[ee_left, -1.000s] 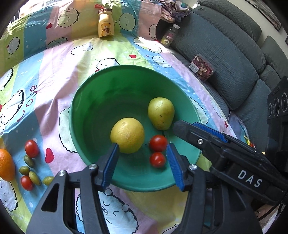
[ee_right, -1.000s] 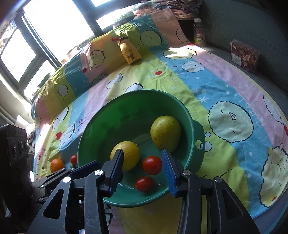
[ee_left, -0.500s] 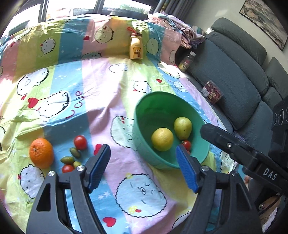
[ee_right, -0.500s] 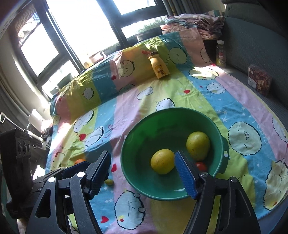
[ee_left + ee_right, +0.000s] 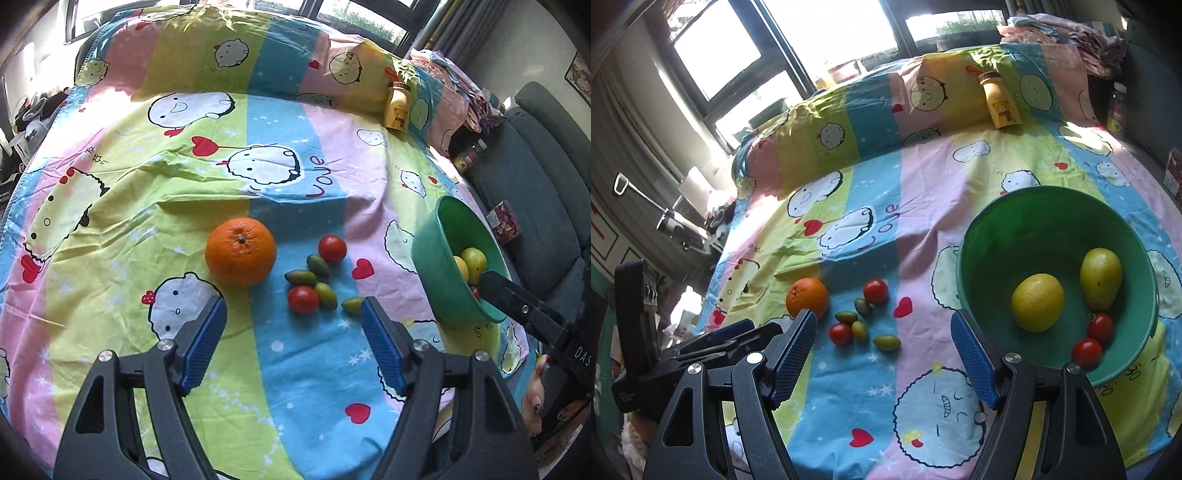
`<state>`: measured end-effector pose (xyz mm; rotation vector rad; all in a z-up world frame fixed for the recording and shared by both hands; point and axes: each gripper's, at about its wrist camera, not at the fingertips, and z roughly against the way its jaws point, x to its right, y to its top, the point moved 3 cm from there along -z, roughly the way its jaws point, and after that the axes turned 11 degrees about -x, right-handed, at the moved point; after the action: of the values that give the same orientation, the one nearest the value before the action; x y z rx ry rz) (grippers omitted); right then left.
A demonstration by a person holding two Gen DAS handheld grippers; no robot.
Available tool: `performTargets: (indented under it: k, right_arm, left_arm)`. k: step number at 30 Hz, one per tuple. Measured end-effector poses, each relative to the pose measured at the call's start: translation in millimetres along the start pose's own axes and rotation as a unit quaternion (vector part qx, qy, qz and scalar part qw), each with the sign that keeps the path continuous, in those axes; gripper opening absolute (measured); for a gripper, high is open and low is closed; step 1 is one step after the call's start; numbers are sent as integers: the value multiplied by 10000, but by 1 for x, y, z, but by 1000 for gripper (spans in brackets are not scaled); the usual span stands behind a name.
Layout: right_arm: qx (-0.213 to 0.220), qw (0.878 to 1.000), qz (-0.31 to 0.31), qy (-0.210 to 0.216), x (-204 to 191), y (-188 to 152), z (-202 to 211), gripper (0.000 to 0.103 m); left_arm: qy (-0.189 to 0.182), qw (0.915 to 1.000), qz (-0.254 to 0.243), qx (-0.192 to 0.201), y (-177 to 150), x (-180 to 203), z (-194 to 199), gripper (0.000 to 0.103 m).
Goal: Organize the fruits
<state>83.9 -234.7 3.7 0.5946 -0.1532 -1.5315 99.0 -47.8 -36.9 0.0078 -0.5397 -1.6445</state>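
Note:
An orange [image 5: 241,257] lies on the cartoon-print cloth beside two red tomatoes [image 5: 332,248] and several small green fruits [image 5: 317,266]. My left gripper [image 5: 293,332] is open and empty just in front of them. A green bowl [image 5: 982,254] holds a yellow lemon [image 5: 1037,307], a green pear [image 5: 1100,278] and two tomatoes [image 5: 1086,351]. My right gripper [image 5: 884,345] is open and empty, between the loose fruit and the bowl. The orange [image 5: 807,297] and the bowl [image 5: 439,266] show in both views.
A yellow bear-print bottle [image 5: 398,105] stands at the far edge of the cloth. A grey sofa [image 5: 535,177] with a snack box [image 5: 504,221] and a small bottle [image 5: 1116,110] is on the right. Windows lie beyond the cloth.
Both grippers have pulled back from the bowl and swung left toward the loose fruit. Their jaws have opened wider. The fruit in the bowl has stayed put.

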Motion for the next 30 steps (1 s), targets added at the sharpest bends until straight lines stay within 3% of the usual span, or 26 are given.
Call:
performTargets:
  k: [6,12,15,30]
  right_arm:
    - [-390,9992,102,74,-12,0,-35,75]
    - [-727,9970,218,167,-18,7,-65,53]
    - [-834,9961,186,227,-18,15,-78,52]
    - [-1234,9913,250,-372,-16,52,-137,52]
  left_arm:
    - [-193,9997,-9,-178,-11,-7,-25,71]
    - [-333,9990,-54,-286,-12,-7,-49,59]
    - [-383,9988,-92,-279,-10,-4,-55,59]
    - [-484,9980,14,-401,1,-6,-80,59]
